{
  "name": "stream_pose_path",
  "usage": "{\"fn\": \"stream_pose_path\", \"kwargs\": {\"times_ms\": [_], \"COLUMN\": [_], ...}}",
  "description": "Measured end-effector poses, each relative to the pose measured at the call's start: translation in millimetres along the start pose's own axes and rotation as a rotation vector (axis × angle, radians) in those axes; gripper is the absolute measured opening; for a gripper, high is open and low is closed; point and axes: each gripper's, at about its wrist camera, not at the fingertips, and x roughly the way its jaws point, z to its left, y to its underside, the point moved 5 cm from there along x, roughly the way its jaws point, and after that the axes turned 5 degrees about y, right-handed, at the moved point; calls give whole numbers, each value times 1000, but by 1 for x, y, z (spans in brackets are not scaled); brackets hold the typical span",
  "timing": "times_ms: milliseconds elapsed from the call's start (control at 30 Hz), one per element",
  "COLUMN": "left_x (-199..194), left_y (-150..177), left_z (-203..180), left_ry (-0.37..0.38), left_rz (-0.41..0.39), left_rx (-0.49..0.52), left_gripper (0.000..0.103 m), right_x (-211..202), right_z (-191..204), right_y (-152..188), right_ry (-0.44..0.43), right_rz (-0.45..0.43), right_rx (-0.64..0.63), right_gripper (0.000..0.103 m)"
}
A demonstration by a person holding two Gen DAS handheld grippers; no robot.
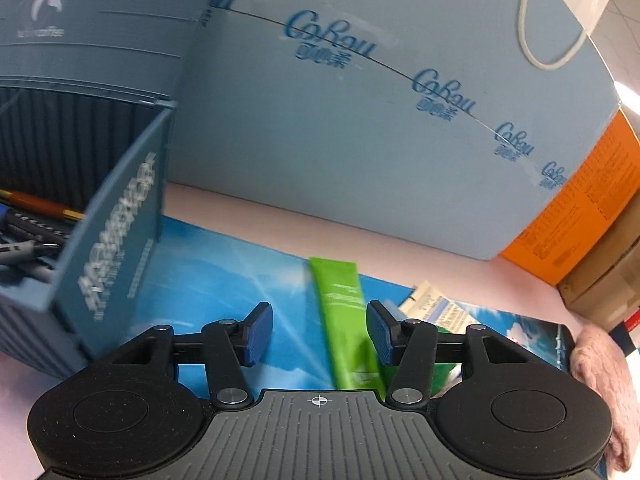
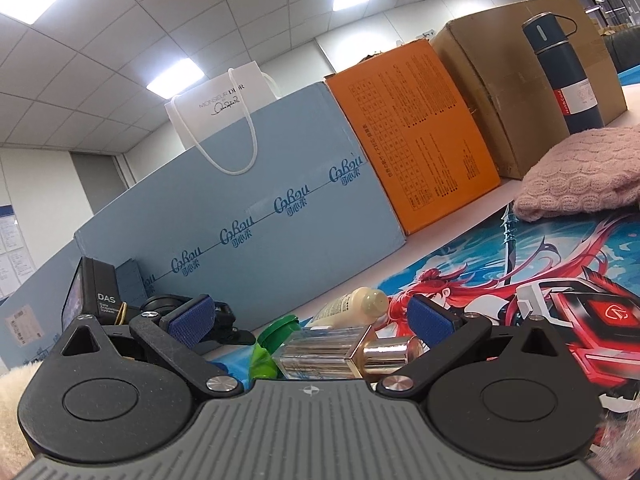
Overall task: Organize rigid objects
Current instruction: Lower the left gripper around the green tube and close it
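Note:
My left gripper (image 1: 319, 330) is open and empty above the blue desk mat (image 1: 224, 292). A green tube (image 1: 344, 320) lies on the mat, partly between the fingertips and nearer the right one. A blue storage box (image 1: 116, 252) with several pens (image 1: 28, 236) inside stands to the left. My right gripper (image 2: 312, 326) is open, low over the mat, with a clear perfume bottle with a gold cap (image 2: 340, 354) lying between its fingers. A cream bottle (image 2: 354, 306) and the green tube's cap (image 2: 276, 334) lie just beyond it.
A large light-blue carton (image 2: 248, 216) walls off the back, with an orange box (image 2: 416, 132), a brown carton (image 2: 512, 80) and a dark blue flask (image 2: 564, 76) to its right. A pink knitted cloth (image 2: 580, 172) lies right. A paper sachet (image 1: 444, 308) lies beside the tube.

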Motion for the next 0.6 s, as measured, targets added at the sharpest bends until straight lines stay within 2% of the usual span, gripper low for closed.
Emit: {"fn": "stream_pose_path", "kwargs": {"times_ms": [167, 333, 433, 600], "left_x": [15, 28, 27, 13], "left_y": [-2, -6, -7, 1], "left_z": [-13, -27, -27, -18], "left_ry": [-40, -80, -55, -14], "left_rz": [14, 63, 77, 78], "left_rx": [107, 264, 279, 324], "left_gripper": [49, 45, 32, 32], "right_x": [-2, -1, 0, 4], "right_z": [-4, -5, -6, -1], "right_y": [-1, 0, 1, 5], "right_ry": [6, 15, 22, 7], "right_rz": [-7, 0, 6, 38], "right_rx": [22, 28, 28, -16], "right_gripper": [103, 103, 103, 103]}}
